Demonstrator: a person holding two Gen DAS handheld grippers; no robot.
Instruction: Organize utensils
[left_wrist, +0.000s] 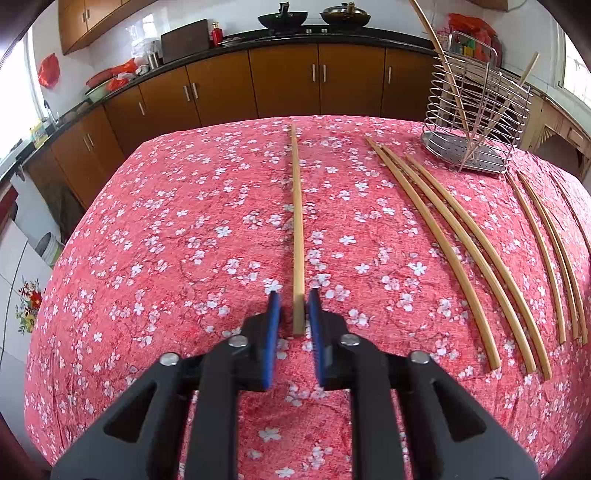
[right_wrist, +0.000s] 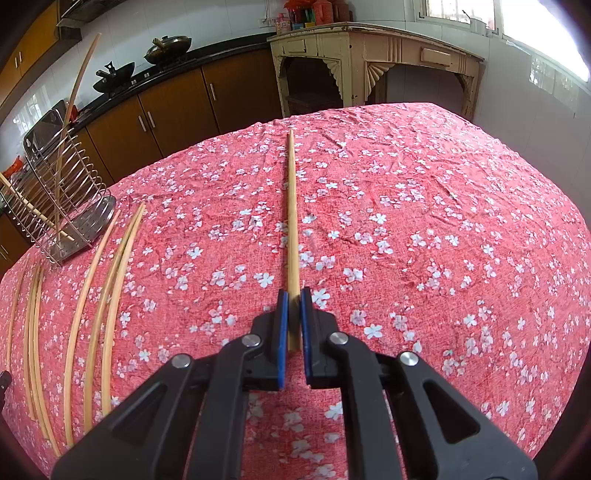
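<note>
a: left gripper (left_wrist: 293, 306) straddling the near end of a chopstick (left_wrist: 297, 229), blue pads either side, a sliver of gap showing on the left pad. jaws narrowed but probably not clamped yet; can't tell for sure whether lifted or lying on the cloth.

b: right gripper (right_wrist: 294, 306) much the same, but tighter. pads pressed against its own chopstick (right_wrist: 292, 221), so gripping it by the thick end. held low and level, tip pointing away over the floral tablecloth (right_wrist: 424, 221).

a: gripped at the butt end most likely so the thin tip can go first into the wire holder (left_wrist: 476, 122). standing at the far right corner of the table in the left view, far left in the right view.

b: two chopsticks leaning in it already, so the sorting looks partly done. loose chopsticks (left_wrist: 458, 251) laid out in a rough row beside it, roughly parallel, easy to take one at a time.

a: any writing?

b: none legible. red bags and bottles on the counter, too small and blurred to read. no brand visible on the holder or the grippers.

a: next, probably lifting and carrying both toward the holder.
</note>
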